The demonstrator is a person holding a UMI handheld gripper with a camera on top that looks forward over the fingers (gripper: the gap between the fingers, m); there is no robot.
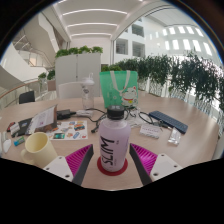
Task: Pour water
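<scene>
While the gripper (pixel 112 163) is held low over the table (pixel 190 112), a white bottle (pixel 113 146) with a red cap is seen upright between its pink-padded fingers (pixel 81 161), seemingly clamped by both. A cream cup (pixel 38 146) is set just left, and papers (pixel 70 128) are scattered mid-table, with potted plants (pixel 165 70) lined along the far edge.

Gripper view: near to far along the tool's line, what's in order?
Tool fingers with the white bottle standing between them, red cap up → clear glass on the table behind it → green chair → row of plants → building windows.
</scene>
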